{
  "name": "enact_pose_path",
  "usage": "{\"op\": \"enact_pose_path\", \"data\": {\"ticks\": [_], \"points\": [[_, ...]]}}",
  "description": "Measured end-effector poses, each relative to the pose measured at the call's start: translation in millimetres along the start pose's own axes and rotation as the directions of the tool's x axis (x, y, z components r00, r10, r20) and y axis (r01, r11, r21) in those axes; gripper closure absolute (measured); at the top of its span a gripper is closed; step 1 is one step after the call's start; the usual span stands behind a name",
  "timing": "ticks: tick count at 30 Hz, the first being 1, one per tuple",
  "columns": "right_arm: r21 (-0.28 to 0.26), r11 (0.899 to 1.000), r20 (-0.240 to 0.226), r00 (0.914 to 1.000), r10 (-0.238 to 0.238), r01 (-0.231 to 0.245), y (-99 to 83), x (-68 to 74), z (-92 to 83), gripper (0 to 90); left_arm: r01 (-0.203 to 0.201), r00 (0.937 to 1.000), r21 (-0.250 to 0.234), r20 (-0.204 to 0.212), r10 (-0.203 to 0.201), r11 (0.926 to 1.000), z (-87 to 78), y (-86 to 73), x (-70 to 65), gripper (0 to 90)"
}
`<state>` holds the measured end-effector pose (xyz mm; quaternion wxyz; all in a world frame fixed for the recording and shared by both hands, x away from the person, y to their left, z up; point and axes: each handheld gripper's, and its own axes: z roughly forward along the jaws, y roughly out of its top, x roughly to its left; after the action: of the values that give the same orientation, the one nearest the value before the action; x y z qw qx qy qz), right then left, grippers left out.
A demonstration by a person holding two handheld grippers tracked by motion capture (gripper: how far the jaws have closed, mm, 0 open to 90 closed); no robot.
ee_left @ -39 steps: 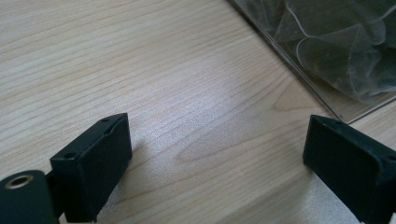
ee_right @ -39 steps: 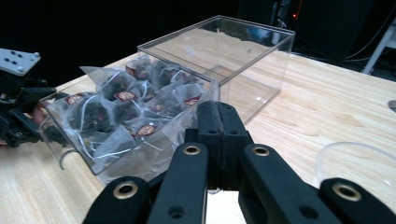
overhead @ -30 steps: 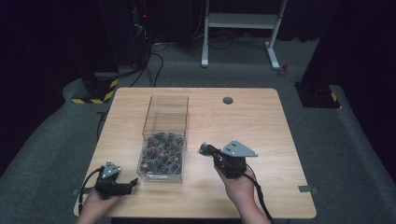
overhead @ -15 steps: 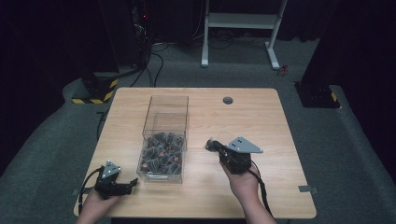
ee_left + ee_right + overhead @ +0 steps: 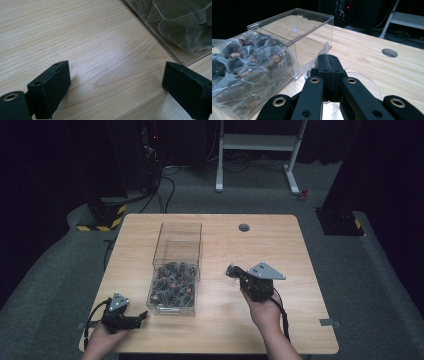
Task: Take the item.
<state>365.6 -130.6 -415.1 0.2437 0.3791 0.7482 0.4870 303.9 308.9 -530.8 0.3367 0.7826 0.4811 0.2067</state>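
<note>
The right gripper [image 5: 234, 270] hangs over the middle of the wooden table [image 5: 280, 235], just to the right of the clear plastic box [image 5: 177, 265], its jaws clenched on a small transparent sachet [image 5: 323, 53] — a tea-bag packet, by the look of it, pinched at one edge so that the rest dangles free below the tips. In the right gripper view the film pokes out past the closed black jaws, with the box wall just beside it. The box runs lengthways from the near-left part of the table toward the far edge; its near half is heaped with more sachets [image 5: 172, 282] while the far half stands bare, which suggests the packets are being lifted out one at a time. The left gripper [image 5: 135, 319] rests near the table's near-left corner, jaws released and wide with nothing between them — apparently parked by the box's near corner, out of the way.
</note>
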Motion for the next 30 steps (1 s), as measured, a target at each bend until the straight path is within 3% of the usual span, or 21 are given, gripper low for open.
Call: {"op": "enact_pose_path", "data": {"ticks": [30], "points": [[0.030,1.000,0.090,0.9959,0.004,-0.007,2.6,-26.9,9.6,90.0,0.000,1.0000,0.000,0.000,0.000,1.0000,0.0,0.0,0.0,8.5]]}}
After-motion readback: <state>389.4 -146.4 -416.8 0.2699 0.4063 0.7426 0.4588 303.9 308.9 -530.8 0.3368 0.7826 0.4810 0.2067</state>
